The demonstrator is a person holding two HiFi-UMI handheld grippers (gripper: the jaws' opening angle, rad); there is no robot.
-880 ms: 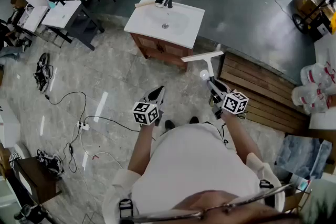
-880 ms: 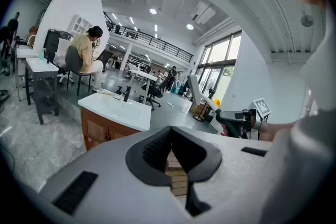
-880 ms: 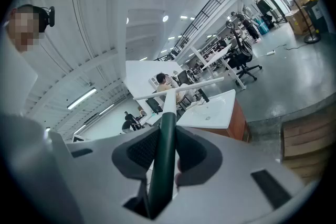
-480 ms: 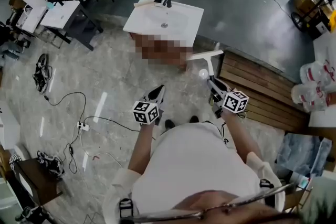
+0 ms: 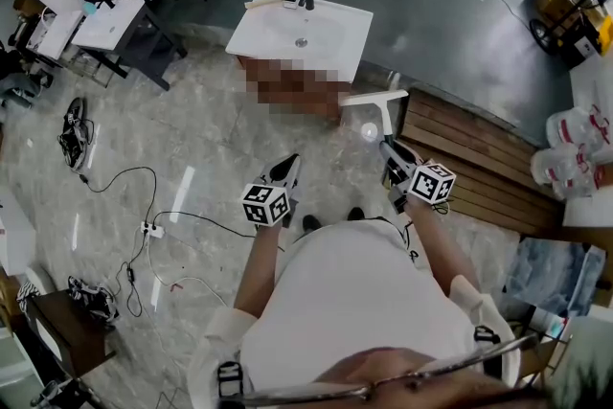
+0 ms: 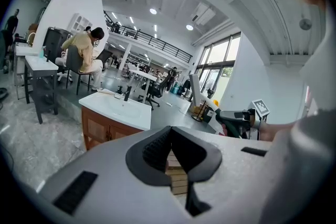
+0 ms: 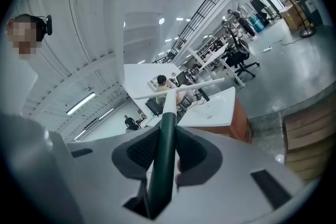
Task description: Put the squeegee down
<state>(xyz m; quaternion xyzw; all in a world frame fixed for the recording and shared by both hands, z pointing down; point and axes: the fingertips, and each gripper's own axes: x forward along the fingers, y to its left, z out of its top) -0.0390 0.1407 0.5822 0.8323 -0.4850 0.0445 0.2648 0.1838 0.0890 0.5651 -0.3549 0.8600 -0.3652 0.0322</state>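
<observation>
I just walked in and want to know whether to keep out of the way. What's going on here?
A person stands on the tiled floor facing a white sink vanity, with a gripper in each hand. The right gripper has its fingers closed on the dark green handle of a squeegee. It is held in the air with its white blade toward the vanity and is not yet put down. The left gripper is shut and empty.

The sink (image 5: pixel 330 38) is white, over a brown wooden cabinet (image 6: pixel 105 131). Right of the sink, the squeegee (image 5: pixel 381 99) has a white blade and a dark green handle, with brown slats (image 5: pixel 469 158) further right.
</observation>
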